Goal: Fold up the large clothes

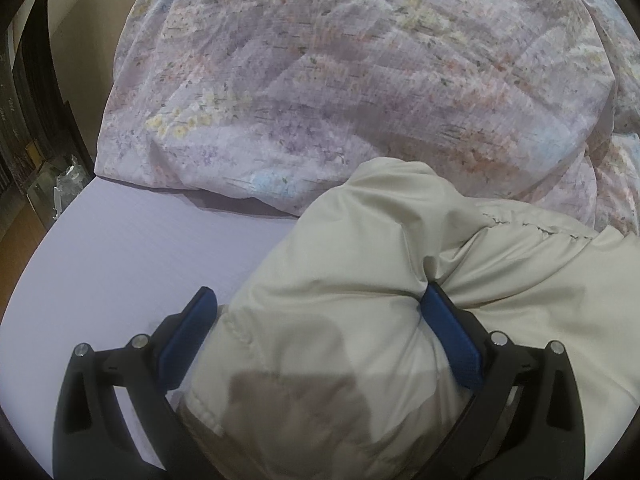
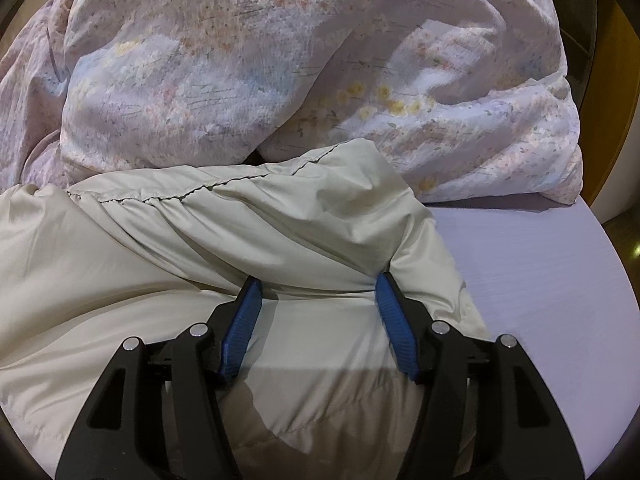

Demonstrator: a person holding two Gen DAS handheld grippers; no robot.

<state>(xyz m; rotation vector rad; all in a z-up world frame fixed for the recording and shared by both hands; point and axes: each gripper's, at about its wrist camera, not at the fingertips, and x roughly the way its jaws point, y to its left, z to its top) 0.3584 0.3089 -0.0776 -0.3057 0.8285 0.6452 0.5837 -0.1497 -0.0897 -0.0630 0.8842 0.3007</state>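
A cream padded jacket (image 1: pixel 360 280) lies on a lilac bed sheet (image 1: pixel 120 260). My left gripper (image 1: pixel 320 296) is open wide, its blue pads (image 1: pixel 188 336) on either side of the jacket's left end, with the puffy cloth bulging between them. In the right wrist view the same jacket (image 2: pixel 200 240) fills the left and middle. My right gripper (image 2: pixel 318 284) is open, its blue pads (image 2: pixel 244 328) pressed down into the jacket near its right end, with a fold of cloth between them. A stitched seam (image 2: pixel 180 198) runs across the jacket behind the fingers.
A floral lilac duvet (image 1: pixel 340 80) is heaped right behind the jacket, also in the right wrist view (image 2: pixel 280 60). Bare sheet (image 2: pixel 540 280) lies to the jacket's right. The bed's left edge drops to a wooden floor and dark furniture (image 1: pixel 36 120).
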